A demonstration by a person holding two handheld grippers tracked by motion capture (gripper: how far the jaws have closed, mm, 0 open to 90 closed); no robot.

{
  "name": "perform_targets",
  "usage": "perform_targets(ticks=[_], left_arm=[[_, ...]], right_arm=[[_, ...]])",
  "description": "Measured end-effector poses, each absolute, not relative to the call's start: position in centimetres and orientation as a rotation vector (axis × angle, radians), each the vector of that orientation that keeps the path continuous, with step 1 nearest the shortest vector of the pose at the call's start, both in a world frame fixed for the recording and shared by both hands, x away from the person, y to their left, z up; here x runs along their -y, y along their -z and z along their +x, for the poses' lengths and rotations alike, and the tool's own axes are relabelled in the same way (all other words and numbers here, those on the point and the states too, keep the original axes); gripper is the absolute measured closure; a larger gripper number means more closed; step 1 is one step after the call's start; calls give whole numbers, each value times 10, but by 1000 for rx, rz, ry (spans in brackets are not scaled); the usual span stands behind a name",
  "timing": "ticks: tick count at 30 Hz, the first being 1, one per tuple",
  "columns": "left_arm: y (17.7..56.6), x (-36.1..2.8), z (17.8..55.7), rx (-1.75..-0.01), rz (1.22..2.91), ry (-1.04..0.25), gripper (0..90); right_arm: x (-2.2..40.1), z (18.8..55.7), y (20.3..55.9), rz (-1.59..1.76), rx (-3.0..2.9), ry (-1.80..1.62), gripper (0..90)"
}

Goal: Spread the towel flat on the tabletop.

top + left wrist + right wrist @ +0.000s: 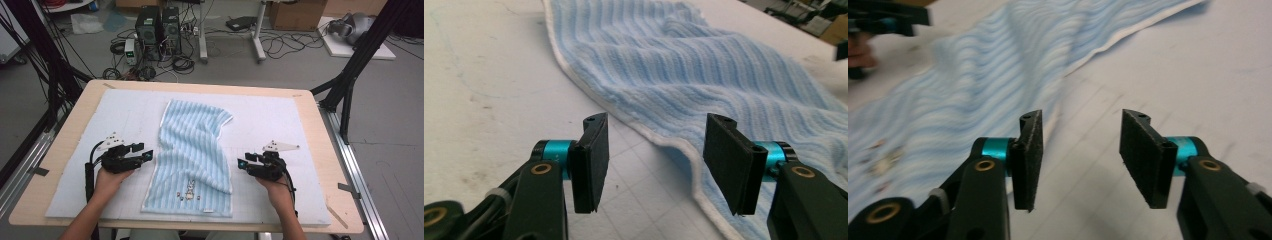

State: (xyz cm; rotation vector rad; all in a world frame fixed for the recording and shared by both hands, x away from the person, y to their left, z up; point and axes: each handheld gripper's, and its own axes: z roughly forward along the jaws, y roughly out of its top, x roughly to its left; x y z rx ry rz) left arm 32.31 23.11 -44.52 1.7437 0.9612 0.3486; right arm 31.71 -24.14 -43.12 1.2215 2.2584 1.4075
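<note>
A light blue striped towel (195,150) with a white hem and a small rabbit emblem lies lengthwise on the white mat (280,130), its right side folded over. My left gripper (148,154) rests at the towel's left edge with its jaws apart. In the left gripper view the towel (704,75) has its hem running between the jaws of the left gripper (656,155), and the pads do not press on it. My right gripper (241,162) stands open just right of the towel's folded edge. In the right gripper view the right gripper (1080,150) has bare mat between its pads, with the towel (973,80) to the left.
The mat covers a wooden table (327,150). Black frame poles (350,75) stand at both sides of the table. Computer towers (157,30), cables and boxes sit on the floor beyond the far edge.
</note>
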Motion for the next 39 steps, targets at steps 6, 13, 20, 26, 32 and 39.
perform_targets(ticks=[6, 13, 20, 26, 32, 39], left_arm=[[438, -229, 323, -968, 1699, -412, 218], [437, -231, 323, -952, 1700, -401, 211], [439, -229, 325, -936, 1710, -385, 212], [439, -229, 325, -934, 1708, -383, 214], [441, -230, 326, -961, 1719, -376, 221], [441, -233, 326, -977, 1707, -370, 228]], right_arm=[[228, 342, 429, 1240, -2181, -1301, 300], [200, 378, 428, 1268, -2160, -1175, 239], [183, 411, 442, 1331, -2204, -1177, 182], [172, 423, 442, 1334, -2243, -1166, 219], [161, 430, 445, 1341, -2286, -1165, 431], [144, 439, 445, 1303, -2304, -1062, 831]])
